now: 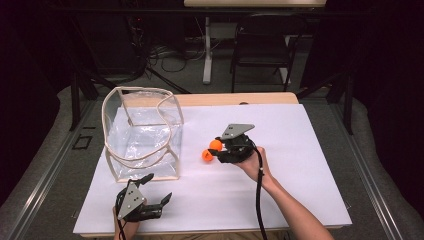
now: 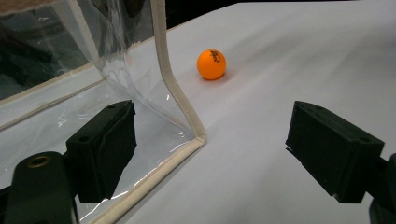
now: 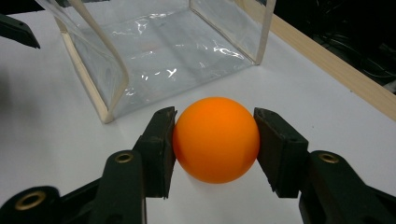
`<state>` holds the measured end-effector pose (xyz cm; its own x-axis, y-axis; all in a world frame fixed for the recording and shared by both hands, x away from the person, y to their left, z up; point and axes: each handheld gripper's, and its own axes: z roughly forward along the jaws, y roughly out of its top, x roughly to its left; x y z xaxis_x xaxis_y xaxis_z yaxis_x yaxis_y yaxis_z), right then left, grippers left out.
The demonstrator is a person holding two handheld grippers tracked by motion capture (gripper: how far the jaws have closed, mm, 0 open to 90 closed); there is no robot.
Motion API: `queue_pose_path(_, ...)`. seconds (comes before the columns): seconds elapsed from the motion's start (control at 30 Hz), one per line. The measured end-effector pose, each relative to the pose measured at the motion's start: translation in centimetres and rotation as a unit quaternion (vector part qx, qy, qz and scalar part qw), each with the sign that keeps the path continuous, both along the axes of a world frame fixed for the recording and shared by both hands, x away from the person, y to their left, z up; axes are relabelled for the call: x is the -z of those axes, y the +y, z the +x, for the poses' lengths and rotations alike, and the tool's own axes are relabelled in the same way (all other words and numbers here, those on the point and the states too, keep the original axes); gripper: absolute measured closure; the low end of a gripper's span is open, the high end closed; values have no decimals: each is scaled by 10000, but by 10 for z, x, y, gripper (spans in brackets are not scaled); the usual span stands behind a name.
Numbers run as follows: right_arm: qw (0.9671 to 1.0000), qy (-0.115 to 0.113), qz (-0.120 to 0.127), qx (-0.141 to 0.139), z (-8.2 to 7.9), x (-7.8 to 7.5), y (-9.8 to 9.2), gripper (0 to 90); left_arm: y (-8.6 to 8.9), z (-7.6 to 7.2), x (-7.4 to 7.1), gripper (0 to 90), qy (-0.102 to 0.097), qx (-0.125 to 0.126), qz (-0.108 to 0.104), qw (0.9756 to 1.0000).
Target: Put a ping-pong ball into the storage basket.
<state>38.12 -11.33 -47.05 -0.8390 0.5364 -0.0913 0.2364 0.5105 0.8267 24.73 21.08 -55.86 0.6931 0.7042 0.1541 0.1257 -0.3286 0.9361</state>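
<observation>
White table (image 1: 310, 150), two orange balls (image 1: 207, 155) overhead — right fingers (image 3: 215, 140) clamp one

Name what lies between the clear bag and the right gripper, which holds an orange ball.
A second orange ball, loose on the white sheet, apart from the bag, as the high view shows.

A lab or recording studio is suggested: a table (image 1: 320, 150) is covered with white paper, dark curtains (image 1: 390, 75) are hung around it, loose cables (image 1: 165, 52) are strewn on the grey floor behind, and a black folding chair (image 1: 262, 45) is set beside a desk leg (image 1: 206, 50).
</observation>
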Motion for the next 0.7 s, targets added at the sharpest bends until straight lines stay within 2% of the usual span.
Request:
queue_pose_path(0.33,9999,-118,-14,-75,1,-7,8,506,2,-2,1,157,21,-12,22,10000)
queue_pose_path(0.7,9998,-176,82,-105,4,-20,12,506,2,-1,0,157,10,-23,10,10000)
